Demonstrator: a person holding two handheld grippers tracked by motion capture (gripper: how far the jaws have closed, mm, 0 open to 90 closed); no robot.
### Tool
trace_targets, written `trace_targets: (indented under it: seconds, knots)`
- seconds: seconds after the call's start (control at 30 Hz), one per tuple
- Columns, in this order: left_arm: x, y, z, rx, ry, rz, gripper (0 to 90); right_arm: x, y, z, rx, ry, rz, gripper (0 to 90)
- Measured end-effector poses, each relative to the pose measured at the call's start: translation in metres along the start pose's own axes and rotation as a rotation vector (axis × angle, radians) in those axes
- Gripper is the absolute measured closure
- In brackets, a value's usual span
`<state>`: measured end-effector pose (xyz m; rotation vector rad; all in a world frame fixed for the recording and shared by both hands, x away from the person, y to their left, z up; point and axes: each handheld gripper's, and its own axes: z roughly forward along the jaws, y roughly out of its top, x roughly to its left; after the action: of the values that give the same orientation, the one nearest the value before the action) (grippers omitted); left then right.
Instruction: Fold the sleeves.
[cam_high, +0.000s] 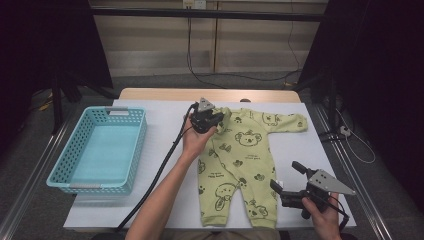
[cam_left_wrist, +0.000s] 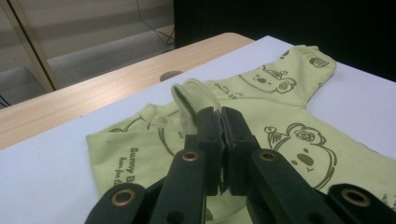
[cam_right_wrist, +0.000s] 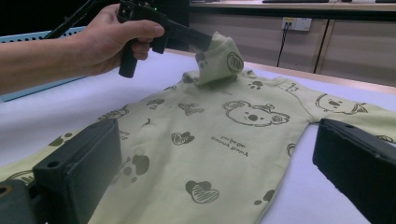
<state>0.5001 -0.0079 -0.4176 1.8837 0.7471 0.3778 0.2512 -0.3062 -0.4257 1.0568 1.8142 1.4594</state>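
High view showed a white-covered table with a green bear-print baby romper spread flat at its middle, legs toward the person. A turquoise basket stood well apart at the left. The left gripper was clamped on the romper's folded-over sleeve near the collar, lifting it. The right gripper hovered beside the romper's leg, jaws wide apart, holding nothing.
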Motion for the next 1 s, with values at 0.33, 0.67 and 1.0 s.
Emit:
trace_targets:
  seconds: [0.33,0.67,1.0]
  knots:
    - [-0.002,-0.010,0.009,0.050,-0.002,0.004,87.1,0.000,0.000,0.000,0.006,0.005,-0.004,0.8]
    - [-0.006,-0.015,0.016,0.072,-0.019,0.005,86.1,0.001,0.000,0.000,0.010,0.005,-0.003,0.8]
    - [-0.012,-0.021,0.024,0.094,-0.042,0.007,80.7,0.001,-0.001,0.000,0.012,0.003,-0.006,0.8]
